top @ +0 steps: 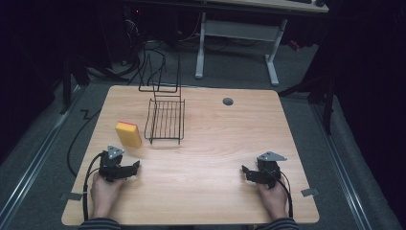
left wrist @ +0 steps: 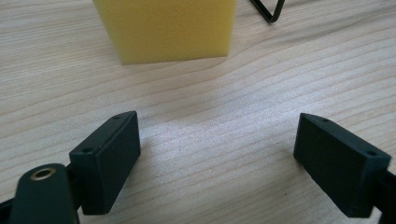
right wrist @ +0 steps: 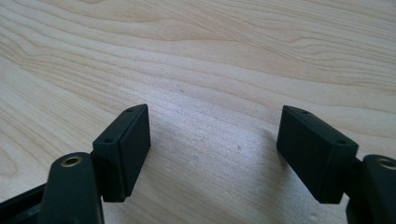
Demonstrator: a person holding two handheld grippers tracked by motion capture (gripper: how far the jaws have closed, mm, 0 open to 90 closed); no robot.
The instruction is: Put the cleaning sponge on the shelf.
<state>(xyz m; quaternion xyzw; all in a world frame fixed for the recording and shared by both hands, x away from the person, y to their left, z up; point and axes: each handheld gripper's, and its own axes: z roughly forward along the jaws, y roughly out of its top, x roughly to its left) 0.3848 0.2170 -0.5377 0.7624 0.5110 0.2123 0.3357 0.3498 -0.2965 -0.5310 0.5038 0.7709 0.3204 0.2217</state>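
Nearest to us, at the bottom edge of the high view, our two hands rest on the pale wood-grain surface [top: 206, 158], each holding a black two-jaw gripper. The left gripper [top: 135, 167] sits at about seven o'clock on the surface, its jaws spread with nothing but bare wood between them, as the left gripper view shows. The right gripper [top: 245, 171] sits at about five o'clock, well apart from the left one, and its jaws are likewise spread over bare wood in the right gripper view. Just beyond the left gripper, at about nine o'clock, lies the yellow rectangular sponge [top: 128, 133] with a reddish far edge, near the jaws but not touching them. Just beside the sponge, toward eleven o'clock, stands the black wire rack [top: 165, 120], empty. Farther off, at about one o'clock, we see a small round grey cap [top: 228, 101] set in the surface.
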